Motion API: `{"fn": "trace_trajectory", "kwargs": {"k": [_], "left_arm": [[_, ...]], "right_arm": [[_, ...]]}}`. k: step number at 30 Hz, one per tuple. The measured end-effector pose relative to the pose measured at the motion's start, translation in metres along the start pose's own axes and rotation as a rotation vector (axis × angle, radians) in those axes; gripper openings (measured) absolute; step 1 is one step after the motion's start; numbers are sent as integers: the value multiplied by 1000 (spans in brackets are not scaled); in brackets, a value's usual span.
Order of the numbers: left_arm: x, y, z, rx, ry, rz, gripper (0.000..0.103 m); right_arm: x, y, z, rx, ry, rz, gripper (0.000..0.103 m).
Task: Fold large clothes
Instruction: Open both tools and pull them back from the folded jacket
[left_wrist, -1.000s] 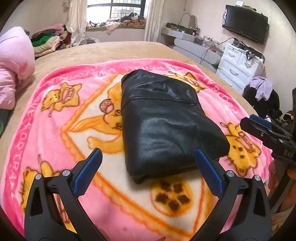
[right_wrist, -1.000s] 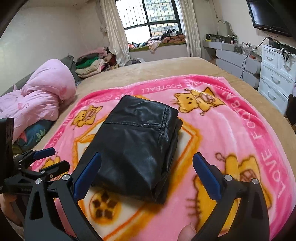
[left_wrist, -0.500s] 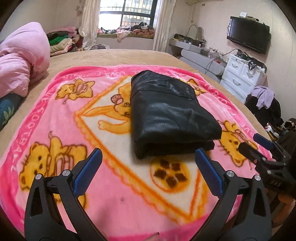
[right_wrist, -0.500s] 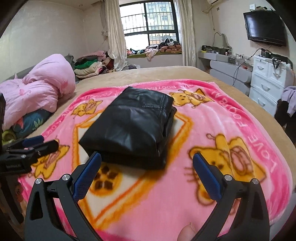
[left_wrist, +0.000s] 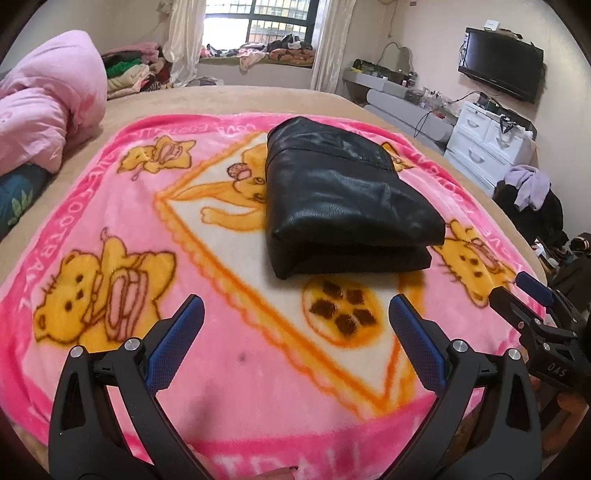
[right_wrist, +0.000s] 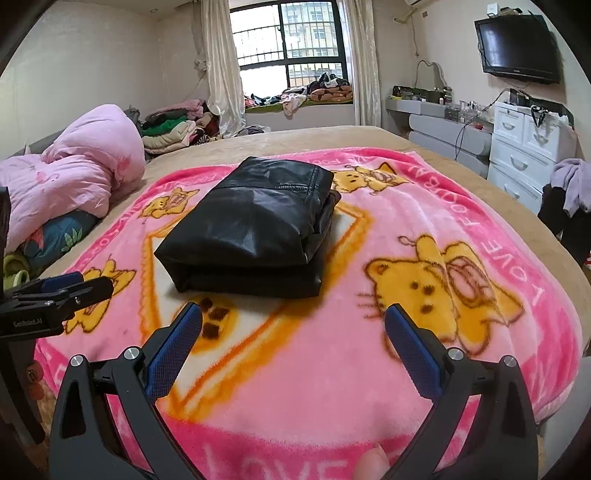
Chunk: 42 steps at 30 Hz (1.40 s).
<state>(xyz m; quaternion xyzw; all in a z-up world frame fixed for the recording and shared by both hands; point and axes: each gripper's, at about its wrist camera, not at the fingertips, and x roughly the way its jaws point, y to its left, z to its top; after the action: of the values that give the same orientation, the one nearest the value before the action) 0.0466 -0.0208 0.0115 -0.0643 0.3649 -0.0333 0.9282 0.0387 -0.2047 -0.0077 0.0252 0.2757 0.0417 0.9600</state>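
Folded black garment (left_wrist: 343, 199) lies on the pink blanket (left_wrist: 110, 206), well ahead of my left gripper (left_wrist: 295, 314) and right gripper (right_wrist: 293, 321), both sets of fingers spread wide, holding nothing.

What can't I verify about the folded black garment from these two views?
- Black leather garment: underside hidden against the pink blanket in both wrist views.
- Its inner layers: only stacked fold edges show.
- Far edge: foreshortened by the fisheye in both views, so evenness is unclear.
- Garment type: cannot tell, folded shut.
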Motion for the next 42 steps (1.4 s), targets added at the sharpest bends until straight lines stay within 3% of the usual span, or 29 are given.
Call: {"fn": "trace_trajectory", "kwargs": {"k": [4,42], "left_arm": [[2,-1,-1,19,3,33,94],[1,2,0,11,-1,32,94]], "right_arm": [[1,1,0,-17,5,-13,99],[0,2,-2,-25,17,-7,99]]}}
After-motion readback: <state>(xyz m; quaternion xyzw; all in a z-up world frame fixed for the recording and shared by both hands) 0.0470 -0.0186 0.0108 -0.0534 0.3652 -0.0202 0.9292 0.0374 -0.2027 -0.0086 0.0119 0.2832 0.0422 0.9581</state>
